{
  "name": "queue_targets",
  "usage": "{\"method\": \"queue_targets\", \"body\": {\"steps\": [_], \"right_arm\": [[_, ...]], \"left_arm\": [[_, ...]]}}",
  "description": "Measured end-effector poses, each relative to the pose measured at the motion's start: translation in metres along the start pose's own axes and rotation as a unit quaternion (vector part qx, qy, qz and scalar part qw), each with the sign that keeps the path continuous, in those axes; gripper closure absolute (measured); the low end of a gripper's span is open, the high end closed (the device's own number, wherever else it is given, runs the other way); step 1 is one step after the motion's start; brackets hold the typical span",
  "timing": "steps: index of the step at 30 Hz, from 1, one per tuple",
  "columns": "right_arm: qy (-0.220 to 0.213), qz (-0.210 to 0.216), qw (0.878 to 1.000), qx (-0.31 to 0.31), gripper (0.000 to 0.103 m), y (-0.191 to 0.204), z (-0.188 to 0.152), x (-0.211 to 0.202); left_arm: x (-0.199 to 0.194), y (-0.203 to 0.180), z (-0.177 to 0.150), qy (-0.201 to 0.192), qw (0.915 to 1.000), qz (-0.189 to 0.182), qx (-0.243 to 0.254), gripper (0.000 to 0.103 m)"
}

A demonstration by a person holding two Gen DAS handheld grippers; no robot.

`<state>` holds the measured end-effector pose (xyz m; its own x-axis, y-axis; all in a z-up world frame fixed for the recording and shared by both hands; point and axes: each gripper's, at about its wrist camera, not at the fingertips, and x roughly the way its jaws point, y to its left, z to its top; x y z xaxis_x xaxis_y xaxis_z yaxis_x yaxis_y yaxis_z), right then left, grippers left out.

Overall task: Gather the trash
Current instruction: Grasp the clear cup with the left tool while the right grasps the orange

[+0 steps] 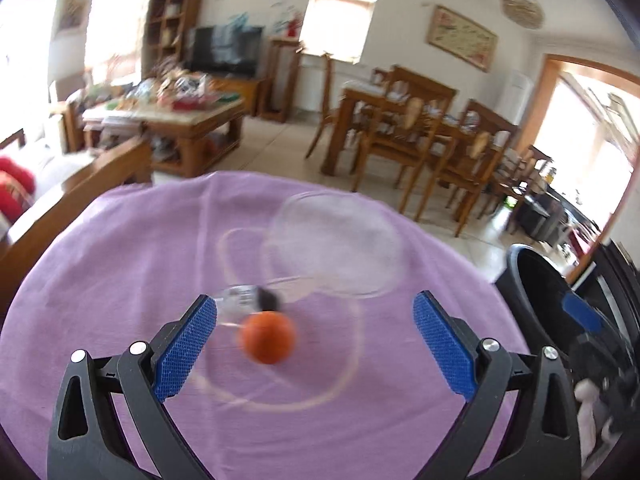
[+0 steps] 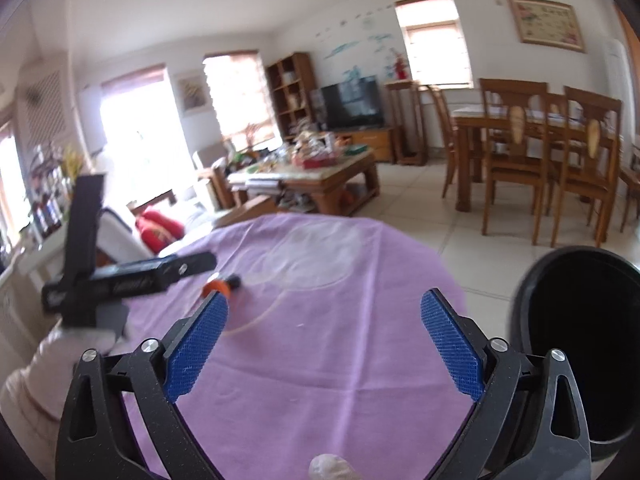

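A clear plastic mask [image 1: 336, 240] lies on the purple tablecloth [image 1: 120, 280]. Thin clear tubing [image 1: 354, 360] loops from it around an orange round cap [image 1: 268, 338] with a black end. My left gripper [image 1: 314, 303] is open just above the cloth. The orange cap sits between its blue pads, nearer the left pad [image 1: 186, 348], and touches neither. My right gripper [image 2: 326, 299] is open over bare cloth, with nothing between its fingers. From the right wrist, the orange cap [image 2: 216, 286] shows past the left fingertip, and the left gripper's black body [image 2: 120, 280] is beside it.
A black bin [image 2: 580, 340] stands off the table's right edge, also visible from the left wrist [image 1: 536, 292]. A whitish rounded thing [image 2: 330, 466] sits at the bottom edge; I cannot tell what it is. Behind are a cluttered coffee table [image 2: 320, 176] and wooden dining chairs [image 2: 516, 160].
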<state>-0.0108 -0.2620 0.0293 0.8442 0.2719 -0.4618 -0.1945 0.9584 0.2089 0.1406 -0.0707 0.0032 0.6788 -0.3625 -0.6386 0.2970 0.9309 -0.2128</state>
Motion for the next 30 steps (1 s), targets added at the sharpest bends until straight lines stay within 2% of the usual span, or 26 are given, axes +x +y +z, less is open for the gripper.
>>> {"method": "queue_targets", "body": {"steps": [2, 7, 9, 12, 14, 17, 18, 22, 26, 30], "right_arm": [[0.017, 0.012, 1.000, -0.013, 0.009, 0.017, 0.000, 0.016], [0.067, 0.024, 0.996, -0.050, 0.015, 0.048, -0.004, 0.052], [0.083, 0.030, 0.994, -0.063, 0.017, 0.057, -0.002, 0.063], [0.110, 0.036, 0.990, -0.079, 0.022, 0.074, 0.002, 0.083], [0.124, 0.040, 0.988, -0.085, 0.023, 0.085, 0.004, 0.095], [0.143, 0.047, 0.984, -0.095, 0.026, 0.099, 0.007, 0.114], [0.149, 0.047, 0.983, -0.098, 0.027, 0.100, 0.008, 0.122], [0.170, 0.044, 0.977, -0.118, 0.027, 0.113, 0.014, 0.149], [0.192, 0.048, 0.972, -0.124, 0.028, 0.124, 0.017, 0.178], [0.205, 0.051, 0.970, -0.120, 0.039, 0.131, 0.018, 0.201]], "left_arm": [[0.009, 0.018, 0.002, 0.019, 0.9998, 0.005, -0.010, 0.006], [0.039, 0.024, 0.003, 0.075, 0.9972, 0.005, -0.004, 0.006], [0.047, 0.026, -0.001, 0.083, 0.9965, 0.001, -0.004, 0.013], [0.056, 0.027, -0.007, 0.101, 0.9949, -0.003, -0.004, 0.036], [0.054, 0.030, -0.010, 0.094, 0.9956, 0.003, 0.001, 0.056], [0.050, 0.047, -0.009, 0.087, 0.9956, -0.019, -0.030, 0.063], [0.048, 0.051, -0.008, 0.081, 0.9960, -0.016, -0.033, 0.065], [0.035, 0.071, -0.008, 0.059, 0.9969, 0.009, -0.052, 0.083], [0.034, 0.093, -0.009, 0.065, 0.9938, -0.002, -0.090, 0.084], [0.025, 0.097, -0.007, 0.053, 0.9937, -0.013, -0.098, 0.084]]}}
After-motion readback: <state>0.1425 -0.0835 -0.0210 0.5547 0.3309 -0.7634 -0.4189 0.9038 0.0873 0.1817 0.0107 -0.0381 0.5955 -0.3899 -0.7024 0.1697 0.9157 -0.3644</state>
